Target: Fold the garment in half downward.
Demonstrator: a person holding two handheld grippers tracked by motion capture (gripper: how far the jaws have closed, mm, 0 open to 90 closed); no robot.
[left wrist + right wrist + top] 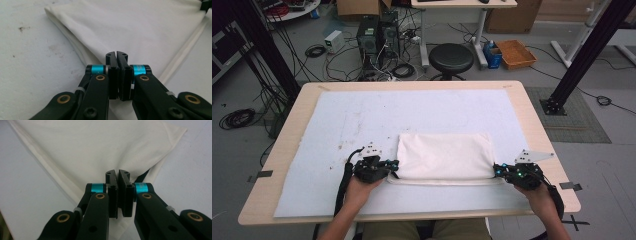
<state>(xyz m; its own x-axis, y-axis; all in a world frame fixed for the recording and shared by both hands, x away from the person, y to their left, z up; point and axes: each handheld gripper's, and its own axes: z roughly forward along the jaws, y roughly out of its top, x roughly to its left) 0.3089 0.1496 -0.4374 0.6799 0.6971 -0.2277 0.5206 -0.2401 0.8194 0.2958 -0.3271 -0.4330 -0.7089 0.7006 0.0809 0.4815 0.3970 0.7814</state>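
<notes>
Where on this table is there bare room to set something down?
The white mat lies bare from the folded white cloth to its far edge and left of it. Crowded: the near edge, where the left claw and right claw grip the cloth's corners.

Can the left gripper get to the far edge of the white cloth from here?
Probably yes: the left gripper sits at the white cloth's near corner, and nothing stands between it and the far edge.
</notes>
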